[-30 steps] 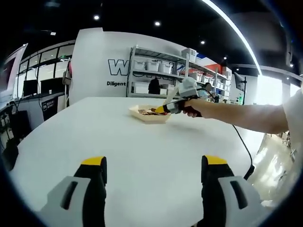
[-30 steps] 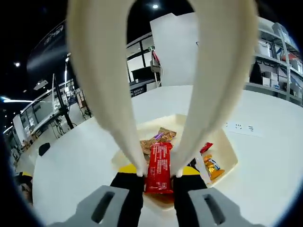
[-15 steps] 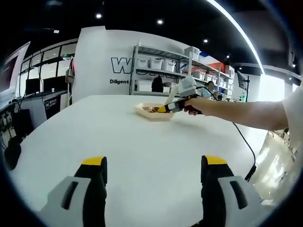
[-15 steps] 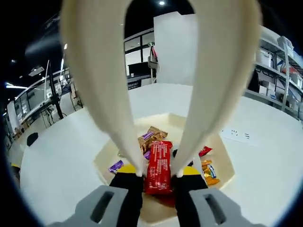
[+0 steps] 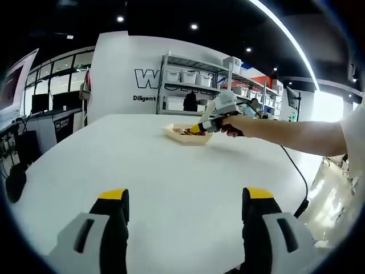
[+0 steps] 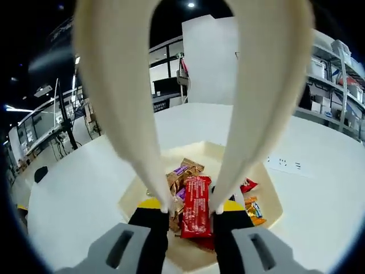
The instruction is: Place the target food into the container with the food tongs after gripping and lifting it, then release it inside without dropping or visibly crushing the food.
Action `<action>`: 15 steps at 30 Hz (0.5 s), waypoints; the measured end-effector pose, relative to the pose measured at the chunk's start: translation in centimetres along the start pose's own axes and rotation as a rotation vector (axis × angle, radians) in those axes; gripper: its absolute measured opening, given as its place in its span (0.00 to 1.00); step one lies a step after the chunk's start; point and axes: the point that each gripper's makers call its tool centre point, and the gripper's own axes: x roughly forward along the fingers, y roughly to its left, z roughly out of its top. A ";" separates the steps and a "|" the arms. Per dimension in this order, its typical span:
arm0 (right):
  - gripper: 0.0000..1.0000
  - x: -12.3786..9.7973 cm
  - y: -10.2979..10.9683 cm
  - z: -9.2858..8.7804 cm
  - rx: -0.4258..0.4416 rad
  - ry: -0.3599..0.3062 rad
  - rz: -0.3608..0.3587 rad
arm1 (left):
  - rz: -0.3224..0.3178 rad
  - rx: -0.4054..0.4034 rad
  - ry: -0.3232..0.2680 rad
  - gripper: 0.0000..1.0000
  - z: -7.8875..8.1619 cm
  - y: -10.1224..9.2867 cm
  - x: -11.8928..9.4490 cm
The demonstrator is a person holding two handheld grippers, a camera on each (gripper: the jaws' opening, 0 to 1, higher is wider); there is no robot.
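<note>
On the white table (image 5: 142, 171) in the left gripper view, we see the left gripper (image 5: 185, 214) low at the near edge, its two yellow-tipped jaws standing wide apart with bare tabletop between them. Farther right and across the table sits the cream container (image 5: 185, 136), shallow and loaded with wrapped snacks. Just beside it, reaching in from the right, a person's hand (image 5: 231, 124) carries the right gripper (image 5: 201, 128) over the container's rim. Behind stand shelves with bins (image 5: 188, 80).

Over in the right gripper view, we look along the cream food tongs (image 6: 194, 114), whose two arms run down to the black, yellow-tipped jaws of the right gripper (image 6: 191, 210). Those jaws are clenched on the tongs, and the tong tips pinch a red snack bar (image 6: 196, 206) between them. The bar hangs above the container (image 6: 268, 194), over a heap of wrapped sweets (image 6: 179, 174); whether it touches the pile we cannot tell. To the right of the bar lie a small red wrapper (image 6: 247, 185) and an orange one (image 6: 252, 208).
</note>
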 end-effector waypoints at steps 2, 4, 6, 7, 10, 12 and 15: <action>0.25 -0.3 0.0 0.4 0.000 -0.010 0.005 | -0.001 0.003 -0.003 0.80 0.1 -0.2 0.0; 0.25 -0.8 0.0 0.5 0.004 -0.014 0.007 | -0.004 0.004 -0.007 0.80 0.2 -0.3 0.0; 0.25 -1.5 0.3 0.5 0.005 -0.022 0.012 | -0.005 0.005 -0.007 0.80 0.2 -0.5 0.0; 0.25 -1.8 0.5 0.5 0.006 -0.026 0.016 | -0.006 0.005 -0.007 0.80 0.2 -0.5 0.0; 0.25 -3.1 0.9 0.3 -0.001 -0.036 0.026 | -0.013 0.001 -0.004 0.80 0.1 -0.8 0.3; 0.25 -3.9 1.2 0.3 -0.013 -0.041 0.034 | -0.021 0.003 -0.004 0.80 0.2 -1.1 0.5; 0.25 -4.9 1.4 0.6 -0.036 -0.050 0.045 | -0.048 -0.001 -0.009 0.80 0.4 -2.1 0.8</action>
